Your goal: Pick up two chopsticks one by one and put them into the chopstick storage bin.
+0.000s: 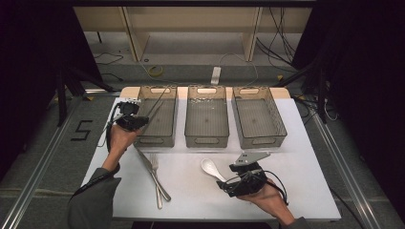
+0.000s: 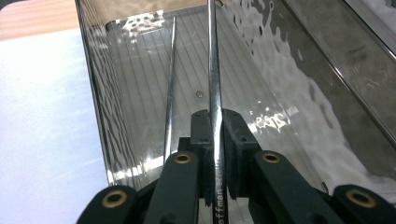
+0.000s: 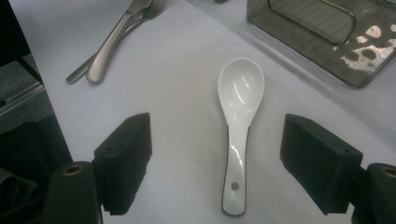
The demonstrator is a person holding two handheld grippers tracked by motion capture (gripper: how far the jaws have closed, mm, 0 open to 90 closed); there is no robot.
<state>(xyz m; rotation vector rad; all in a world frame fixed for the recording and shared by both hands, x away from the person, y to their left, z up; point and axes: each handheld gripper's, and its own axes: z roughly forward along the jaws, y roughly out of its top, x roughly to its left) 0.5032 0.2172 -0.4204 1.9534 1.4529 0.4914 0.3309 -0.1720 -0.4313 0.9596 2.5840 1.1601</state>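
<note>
The left gripper [image 1: 135, 121] is clenched on a metal chopstick [image 2: 215, 70]: in the left gripper view the stick runs straight up from between the two black pads, which press on it from both sides, and lettering shows on its lower end below the pads. Its far end reaches out over the left basket [image 1: 168, 95], the first of three clear baskets in a row at the far side of the table [image 1: 305, 191]. A second chopstick [image 2: 170, 88] lies just beside the held one, on its left in that view, free of the pads and slanting down into the same basket, its lower end beside the gripper's left arm. In the high view both sticks show as thin lines that rise from the gripper over the left basket's near left corner. The right gripper [image 3: 217, 158] is released, its jaws standing wide apart, and it sits low over the table, well in front of the middle basket [image 1: 207, 139]. A white spoon [image 3: 238, 126] lies flat on the table between those open jaws, touching neither, its bowl pointing toward the baskets and its handle toward the gripper. A fork [image 1: 155, 164] and a knife [image 1: 149, 167] lie crossed on the table in front of the left basket, well apart from both grippers.
</note>
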